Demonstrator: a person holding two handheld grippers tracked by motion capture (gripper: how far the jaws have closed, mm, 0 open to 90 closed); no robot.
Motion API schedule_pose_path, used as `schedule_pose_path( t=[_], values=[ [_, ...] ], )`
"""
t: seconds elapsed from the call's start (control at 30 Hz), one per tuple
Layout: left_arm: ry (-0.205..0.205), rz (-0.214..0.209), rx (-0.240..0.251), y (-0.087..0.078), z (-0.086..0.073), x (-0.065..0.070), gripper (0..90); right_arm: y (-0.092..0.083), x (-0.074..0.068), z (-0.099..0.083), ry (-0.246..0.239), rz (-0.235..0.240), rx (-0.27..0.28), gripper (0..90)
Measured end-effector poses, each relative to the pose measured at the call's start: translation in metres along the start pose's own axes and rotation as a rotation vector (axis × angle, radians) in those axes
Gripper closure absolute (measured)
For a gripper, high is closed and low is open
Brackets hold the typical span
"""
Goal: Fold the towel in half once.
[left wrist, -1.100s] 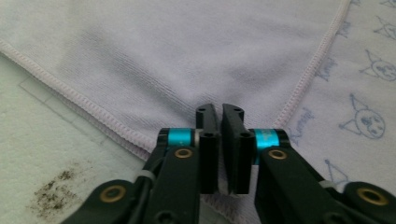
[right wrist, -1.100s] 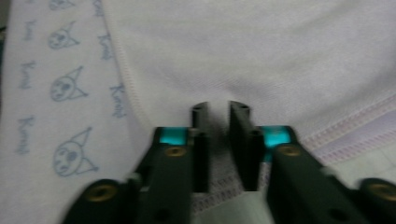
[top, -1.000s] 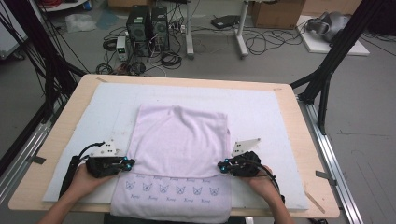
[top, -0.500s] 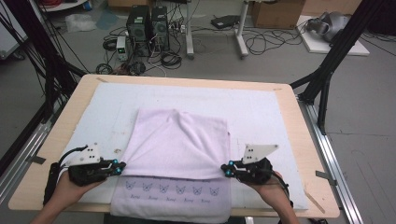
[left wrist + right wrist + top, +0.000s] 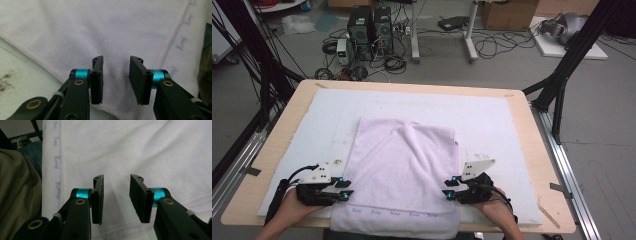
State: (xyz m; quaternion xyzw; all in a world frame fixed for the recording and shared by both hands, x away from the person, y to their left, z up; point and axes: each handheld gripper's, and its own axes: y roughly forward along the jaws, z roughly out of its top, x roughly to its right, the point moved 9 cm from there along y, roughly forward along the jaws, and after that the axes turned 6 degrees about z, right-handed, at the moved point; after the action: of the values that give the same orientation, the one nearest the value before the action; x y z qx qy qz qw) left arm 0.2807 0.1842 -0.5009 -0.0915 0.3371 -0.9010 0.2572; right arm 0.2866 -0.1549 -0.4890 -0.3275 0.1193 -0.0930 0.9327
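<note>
the pale lilac towel [image 5: 404, 172] lies folded on the white mat [image 5: 492, 120], near the person's edge of the table [image 5: 532, 125]. its upper layer is doubled over toward the near side, with a soft crease running from the far edge toward the middle. the lower layer extends past it at the near edge, where a row of small blue printed marks [image 5: 392, 213] runs along the border and the cloth hangs slightly over the table edge.

the left gripper [image 5: 346, 191] sits at the towel's left side edge, low over the cloth. in the left gripper view, its jaws have just been opening and now stand apart with a clear gap; the towel surface and its stitched hem [image 5: 37, 58] lie beneath them, and nothing is pinched between the pads.

the right gripper [image 5: 448, 190] sits at the towel's right side edge, opposite the left one. in the right gripper view, its jaws have likewise just been opening and stand spread over the ribbed border of the towel, with no cloth caught between the pads.

each hand [image 5: 292, 212] holds its gripper from the near side of the table. beyond the table, computer towers [image 5: 369, 25] and loose cables lie on the floor.
</note>
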Motion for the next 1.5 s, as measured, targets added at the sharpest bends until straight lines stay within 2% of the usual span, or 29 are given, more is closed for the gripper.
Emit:
schedule_pose_path(
  t=[0.1, 0.17, 0.23, 0.33, 0.4, 0.5, 0.63, 0.7, 0.83, 0.87, 0.9, 0.93, 1.0, 1.1, 1.27, 1.33, 1.5],
  values=[
    [0.001, 0.003, 0.025, 0.001, 0.000, 0.000, 72.4, 0.010, 0.000, -0.009, -0.012, 0.004, -0.061, 67.6],
    [0.003, -0.004, 0.025, 0.002, 0.001, 0.001, 83.2, 0.012, -0.001, -0.011, -0.019, 0.005, -0.054, 76.4],
    [0.009, 0.004, 0.023, 0.001, 0.002, 0.002, 86.5, 0.011, 0.000, -0.011, -0.002, 0.020, -0.052, 86.1],
    [0.011, 0.009, 0.038, -0.004, 0.007, 0.004, 87.4, 0.008, 0.000, -0.009, -0.012, 0.011, -0.049, 87.6],
    [0.012, 0.012, 0.056, -0.009, 0.012, 0.005, 87.4, 0.001, -0.001, -0.005, -0.019, 0.002, -0.027, 87.8],
    [0.018, 0.017, 0.087, -0.021, 0.022, 0.009, 87.5, -0.016, -0.003, 0.006, -0.029, -0.012, 0.034, 87.8],
    [0.037, 0.012, 0.114, -0.035, 0.029, 0.021, 87.6, -0.035, -0.013, 0.014, -0.049, -0.024, 0.066, 87.8],
    [0.041, 0.006, 0.110, -0.040, 0.027, 0.029, 87.6, -0.042, -0.022, 0.013, -0.056, -0.018, 0.080, 87.8],
    [0.046, -0.025, 0.095, -0.046, 0.014, 0.047, 86.3, -0.043, -0.045, 0.000, -0.051, 0.037, 0.067, 86.3],
    [0.048, -0.014, 0.088, -0.046, 0.012, 0.049, 82.5, -0.043, -0.049, -0.003, -0.048, 0.059, 0.067, 82.8],
    [0.058, 0.000, 0.075, -0.045, 0.009, 0.046, 77.4, -0.042, -0.049, -0.005, -0.038, 0.055, 0.070, 79.3],
    [0.049, 0.003, 0.076, -0.043, 0.009, 0.045, 72.6, -0.041, -0.045, -0.006, -0.023, 0.046, 0.072, 77.2],
    [0.028, 0.015, 0.083, -0.039, 0.011, 0.037, 68.4, -0.041, -0.037, -0.005, -0.014, 0.027, 0.078, 73.4],
    [0.021, 0.043, 0.089, -0.030, 0.017, 0.022, 65.7, -0.037, -0.017, 0.004, -0.006, -0.023, 0.083, 69.3],
    [-0.008, 0.080, 0.095, -0.009, 0.029, -0.005, 63.8, -0.028, 0.031, 0.021, 0.041, -0.098, 0.064, 66.4],
    [-0.017, 0.086, 0.103, -0.002, 0.036, -0.015, 63.2, -0.026, 0.053, 0.028, 0.050, -0.158, 0.049, 65.6],
    [-0.040, 0.122, 0.108, 0.014, 0.053, -0.042, 63.1, -0.026, 0.098, 0.049, 0.081, -0.236, 0.057, 60.3]
  ],
)
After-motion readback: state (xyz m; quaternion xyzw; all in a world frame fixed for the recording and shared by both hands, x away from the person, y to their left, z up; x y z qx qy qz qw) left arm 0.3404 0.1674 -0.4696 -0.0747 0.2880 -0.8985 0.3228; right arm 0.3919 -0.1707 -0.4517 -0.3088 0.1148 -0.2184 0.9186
